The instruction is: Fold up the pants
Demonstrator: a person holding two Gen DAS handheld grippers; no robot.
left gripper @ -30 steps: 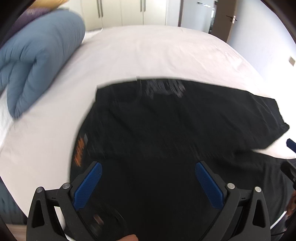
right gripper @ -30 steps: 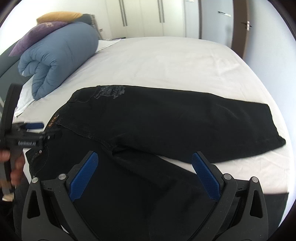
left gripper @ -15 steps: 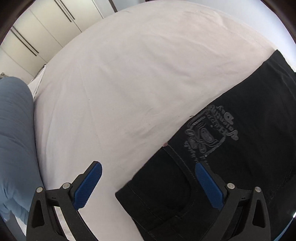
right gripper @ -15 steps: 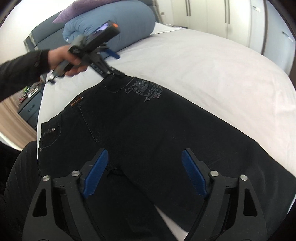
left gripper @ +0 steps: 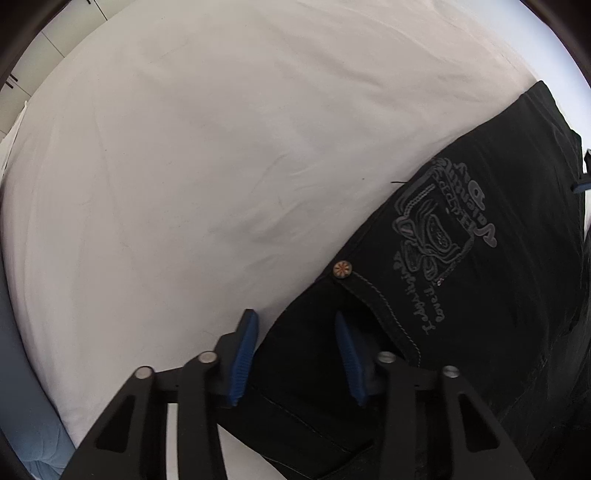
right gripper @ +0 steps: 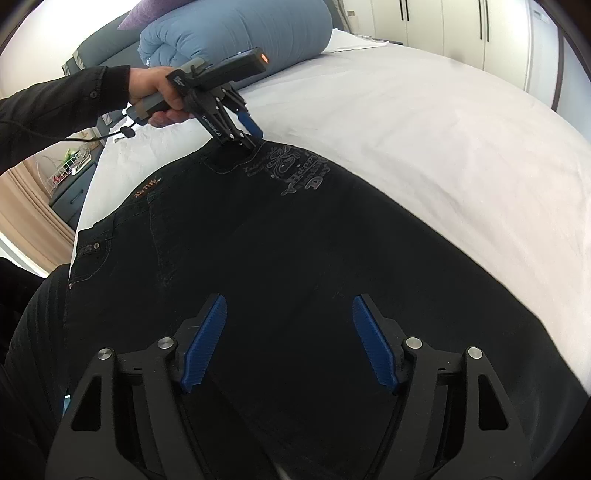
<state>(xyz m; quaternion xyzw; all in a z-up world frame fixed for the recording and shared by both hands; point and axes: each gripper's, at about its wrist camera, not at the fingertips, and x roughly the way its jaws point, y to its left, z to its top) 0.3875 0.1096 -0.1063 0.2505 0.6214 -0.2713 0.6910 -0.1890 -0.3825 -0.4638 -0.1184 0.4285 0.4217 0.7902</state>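
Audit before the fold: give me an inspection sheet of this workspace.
Surface: white bed sheet, lightly creased.
Job's things: black pants spread flat, unfolded.
Clutter: rolled blue duvet at the headboard end.
Grippers: left tongs closing over the pants' waistband corner; right tongs closing above the fabric, nothing gripped.
Cables: black cord trailing from the left handle.
Surroundings: wardrobe doors, curtain.

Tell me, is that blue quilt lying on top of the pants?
No. The quilt sits rolled by the headboard, apart from the pants.

Left hand-held gripper [left gripper: 293, 334] downward, jaws closing; right hand-held gripper [right gripper: 288, 325] tilted down, jaws closing.
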